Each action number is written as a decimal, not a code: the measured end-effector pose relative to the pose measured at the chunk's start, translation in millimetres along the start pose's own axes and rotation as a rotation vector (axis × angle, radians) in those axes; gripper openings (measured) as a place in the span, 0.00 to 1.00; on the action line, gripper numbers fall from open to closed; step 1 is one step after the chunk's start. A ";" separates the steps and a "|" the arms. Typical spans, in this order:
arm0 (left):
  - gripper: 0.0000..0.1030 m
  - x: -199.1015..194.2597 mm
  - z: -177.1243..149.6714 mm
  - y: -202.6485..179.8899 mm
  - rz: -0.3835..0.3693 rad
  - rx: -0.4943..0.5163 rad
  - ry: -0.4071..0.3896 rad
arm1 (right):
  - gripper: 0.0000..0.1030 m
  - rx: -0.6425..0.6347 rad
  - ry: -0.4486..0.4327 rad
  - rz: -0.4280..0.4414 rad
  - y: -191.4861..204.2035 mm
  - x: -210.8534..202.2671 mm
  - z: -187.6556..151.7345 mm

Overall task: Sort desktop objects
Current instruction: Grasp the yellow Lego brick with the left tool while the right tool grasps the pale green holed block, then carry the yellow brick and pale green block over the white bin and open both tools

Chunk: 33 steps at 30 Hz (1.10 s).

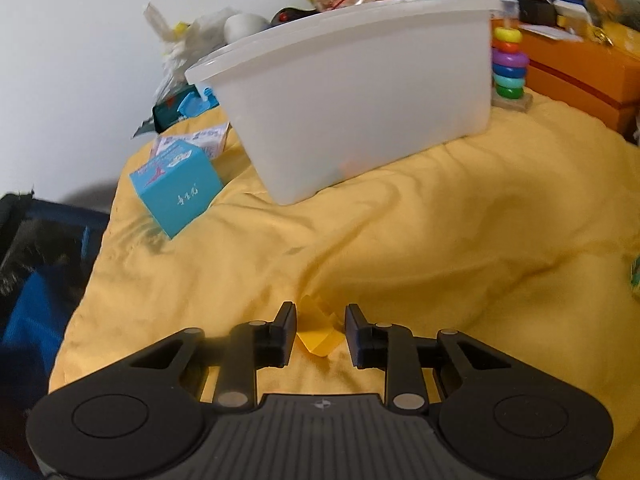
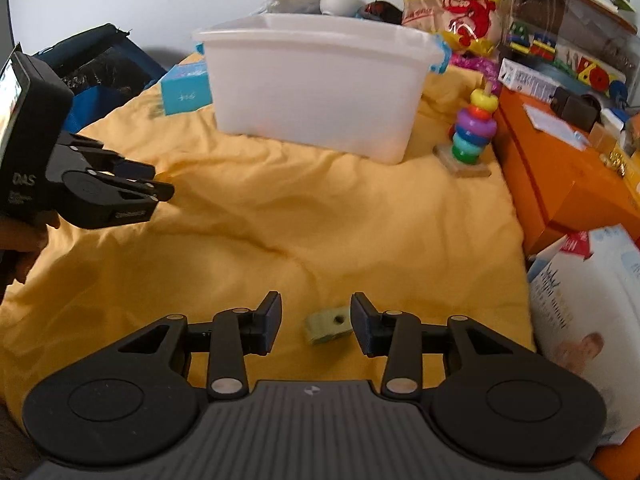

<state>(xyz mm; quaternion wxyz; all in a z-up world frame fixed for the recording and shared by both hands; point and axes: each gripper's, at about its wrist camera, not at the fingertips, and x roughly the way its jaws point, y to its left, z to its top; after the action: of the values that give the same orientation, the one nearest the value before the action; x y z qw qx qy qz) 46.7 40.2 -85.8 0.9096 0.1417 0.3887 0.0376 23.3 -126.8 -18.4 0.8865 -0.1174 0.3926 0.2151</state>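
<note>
Both grippers hang low over the yellow cloth covering the surface. The left gripper stands partly open around a small yellow block, its pads not pressing on it. The right gripper is half open around a green block with a hole, lying against its right pad. A white bin sits well behind.

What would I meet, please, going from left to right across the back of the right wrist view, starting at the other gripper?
left gripper → blue box → white plastic bin → ring stacker toy → orange box
</note>
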 end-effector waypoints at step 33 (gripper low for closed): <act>0.40 -71.4 -20.0 -64.2 -0.294 0.311 -0.173 | 0.42 -0.153 0.012 0.076 15.0 15.2 -2.8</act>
<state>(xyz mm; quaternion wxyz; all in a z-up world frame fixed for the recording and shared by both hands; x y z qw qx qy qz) -20.0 -29.4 -67.6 0.9026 0.2247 0.3266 -0.1679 23.5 -110.3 -32.2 0.8637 -0.1711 0.3844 0.2774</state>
